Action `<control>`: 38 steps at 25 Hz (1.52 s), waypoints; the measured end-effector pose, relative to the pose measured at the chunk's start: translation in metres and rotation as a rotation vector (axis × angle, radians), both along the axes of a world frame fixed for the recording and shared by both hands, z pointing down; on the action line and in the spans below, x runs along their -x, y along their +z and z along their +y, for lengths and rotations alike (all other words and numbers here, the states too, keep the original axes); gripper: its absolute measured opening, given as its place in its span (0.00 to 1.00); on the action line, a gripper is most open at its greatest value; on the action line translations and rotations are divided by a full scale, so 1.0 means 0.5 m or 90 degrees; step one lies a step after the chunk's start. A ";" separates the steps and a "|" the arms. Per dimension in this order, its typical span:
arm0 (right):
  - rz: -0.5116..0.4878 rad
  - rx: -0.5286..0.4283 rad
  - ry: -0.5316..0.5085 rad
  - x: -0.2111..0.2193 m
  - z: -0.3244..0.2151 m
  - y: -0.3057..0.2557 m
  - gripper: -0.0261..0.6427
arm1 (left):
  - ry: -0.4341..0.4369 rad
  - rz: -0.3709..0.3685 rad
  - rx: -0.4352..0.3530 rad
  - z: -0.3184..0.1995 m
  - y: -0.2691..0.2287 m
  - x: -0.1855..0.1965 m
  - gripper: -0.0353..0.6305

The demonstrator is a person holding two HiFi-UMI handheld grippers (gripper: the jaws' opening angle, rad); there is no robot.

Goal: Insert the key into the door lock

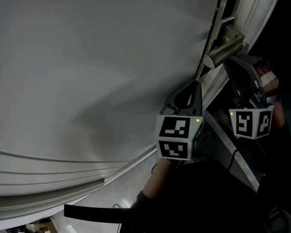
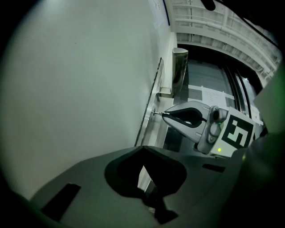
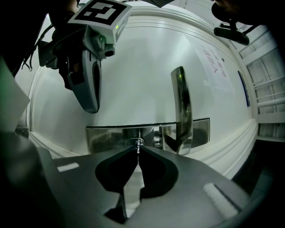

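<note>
We see the right gripper (image 3: 137, 150) with its jaws pinched tight on the key (image 3: 138, 145). The blade juts out past the tips and meets the lock (image 3: 135, 142), which is set in the metal plate (image 3: 104, 136) on the door (image 3: 142, 75). We cannot tell how deep the blade sits. The key's long axis runs straight along the jaws and square to the plate. We therefore judge that the lock lies dead ahead and that the coming move is a plain push forward, with no sideways shift. The handle (image 3: 180, 102) stands on the same plate just beside the lock, apart from the jaws. The left gripper (image 2: 143, 149) (jaws together, nothing between them) hangs beside the door, off to one side of the lock, so the right one is the nearer.
</note>
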State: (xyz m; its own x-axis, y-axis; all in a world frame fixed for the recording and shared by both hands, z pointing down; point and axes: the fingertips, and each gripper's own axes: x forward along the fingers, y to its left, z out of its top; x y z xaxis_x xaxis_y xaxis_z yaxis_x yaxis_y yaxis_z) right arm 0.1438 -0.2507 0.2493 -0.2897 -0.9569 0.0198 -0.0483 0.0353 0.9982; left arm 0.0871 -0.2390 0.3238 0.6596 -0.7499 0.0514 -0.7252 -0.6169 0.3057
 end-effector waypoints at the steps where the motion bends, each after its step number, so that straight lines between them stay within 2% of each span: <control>1: 0.000 0.000 0.000 0.000 0.000 0.000 0.06 | 0.001 0.000 -0.001 0.000 -0.001 0.000 0.05; 38: 0.001 0.002 -0.001 0.004 -0.006 -0.001 0.06 | 0.008 0.001 -0.002 -0.008 -0.005 -0.002 0.05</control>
State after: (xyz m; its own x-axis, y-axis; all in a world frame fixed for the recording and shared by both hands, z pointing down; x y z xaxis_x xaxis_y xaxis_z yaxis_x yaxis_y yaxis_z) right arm 0.1418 -0.2535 0.2487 -0.2916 -0.9563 0.0232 -0.0461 0.0383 0.9982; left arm 0.0879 -0.2429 0.3215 0.6693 -0.7415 0.0476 -0.7166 -0.6272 0.3053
